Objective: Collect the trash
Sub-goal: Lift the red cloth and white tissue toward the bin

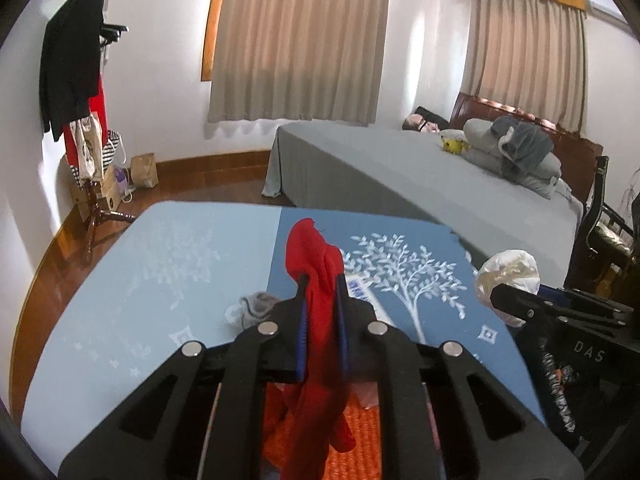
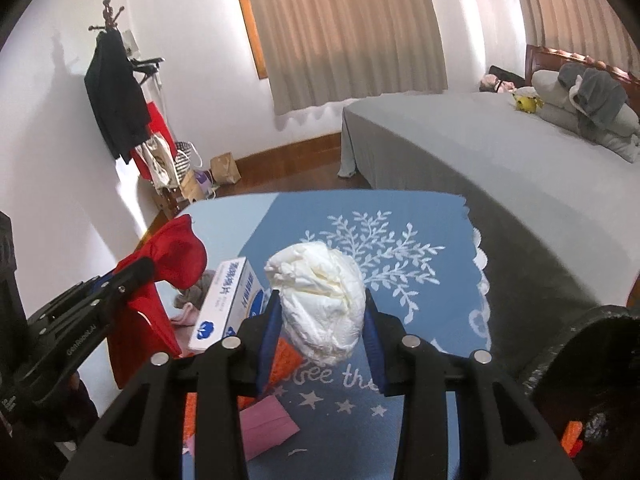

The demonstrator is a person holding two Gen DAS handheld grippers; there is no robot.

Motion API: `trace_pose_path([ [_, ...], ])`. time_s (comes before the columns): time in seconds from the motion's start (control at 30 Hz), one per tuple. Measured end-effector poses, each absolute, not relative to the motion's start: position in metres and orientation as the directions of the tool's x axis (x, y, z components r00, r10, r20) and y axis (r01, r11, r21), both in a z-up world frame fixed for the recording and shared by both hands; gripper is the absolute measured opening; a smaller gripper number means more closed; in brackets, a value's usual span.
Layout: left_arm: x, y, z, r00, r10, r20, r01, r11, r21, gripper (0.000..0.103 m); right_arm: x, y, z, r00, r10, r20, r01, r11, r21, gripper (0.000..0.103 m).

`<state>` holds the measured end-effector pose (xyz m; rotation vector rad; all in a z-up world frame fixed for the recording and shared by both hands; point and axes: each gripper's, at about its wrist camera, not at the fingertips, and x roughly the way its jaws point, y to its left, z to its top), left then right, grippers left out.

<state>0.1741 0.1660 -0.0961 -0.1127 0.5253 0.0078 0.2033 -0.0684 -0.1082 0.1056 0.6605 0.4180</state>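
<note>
the left gripper (image 1: 322,280) is clamping a red cloth (image 1: 316,256) at frame centre, the right gripper (image 2: 320,300) is pinching crumpled white paper (image 2: 320,300), while grey scraps (image 1: 252,308) and pink paper (image 2: 268,428) are lying uncollected on the blue table (image 1: 160,280).

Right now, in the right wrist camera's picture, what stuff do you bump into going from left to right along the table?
Left gripper holding red cloth → tissue box → right gripper squeezing crumpled white wad → white tree print on the blue tablecloth → grey bed.
</note>
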Motion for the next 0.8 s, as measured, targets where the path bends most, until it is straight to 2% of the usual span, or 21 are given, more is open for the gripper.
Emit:
trace_pose_path([
  [0.8,0.122,0.094,-0.060,0.892,-0.145,-0.429,0.102,0.987,-0.121,0.011,0.145,-0.135,-0.073,0.781,0.356,-0.514,-0.285,0.934,0.215,0.038],
])
